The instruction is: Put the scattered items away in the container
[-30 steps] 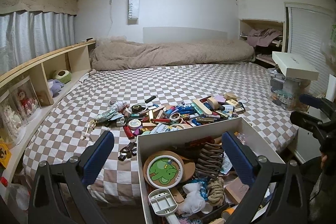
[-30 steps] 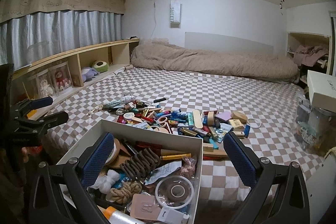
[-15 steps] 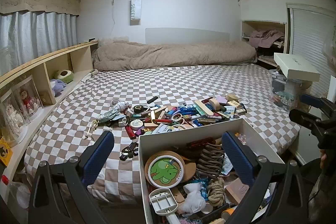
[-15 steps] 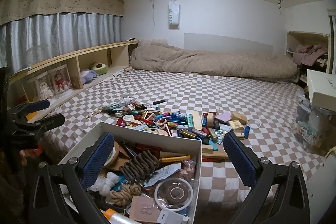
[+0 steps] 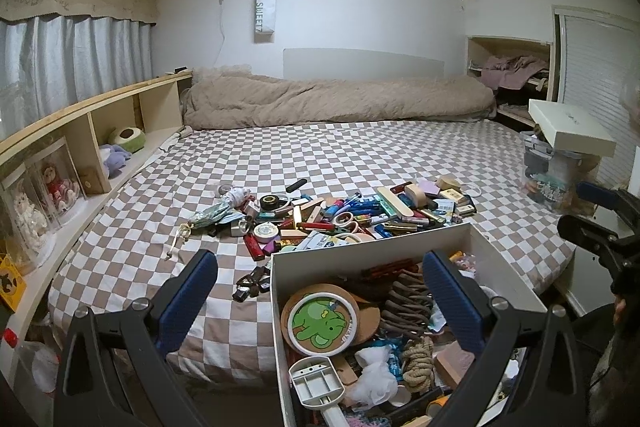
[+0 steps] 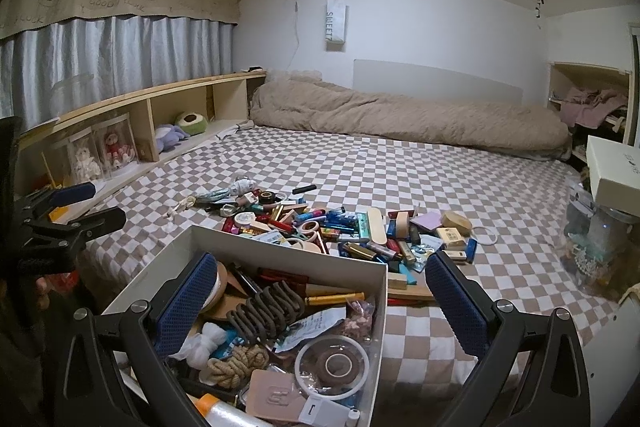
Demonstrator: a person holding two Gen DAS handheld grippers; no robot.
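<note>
A white box [image 5: 368, 239] [image 6: 288, 251] stands at the near edge of the checkered bed, part full with a green elephant coaster [image 5: 320, 319], a brown hair claw [image 6: 264, 311], rope and tape. A pile of scattered small items [image 5: 340, 211] [image 6: 340, 227], with pens, lighters, tape rolls and blocks, lies on the bed just behind it. My left gripper [image 5: 320, 299] is open and empty over the box's left wall. My right gripper [image 6: 320, 299] is open and empty over the box's right wall. Each gripper also shows at the edge of the other's view.
A folded beige duvet [image 5: 336, 99] lies along the far side of the bed. A wooden shelf [image 5: 80, 131] with dolls and plush toys runs along the left. A clear tub with a white box on top [image 5: 568, 147] stands at the right.
Both views have lifted and drawn back slightly, so the box and pile sit a little lower. Both grippers stay open and empty.
</note>
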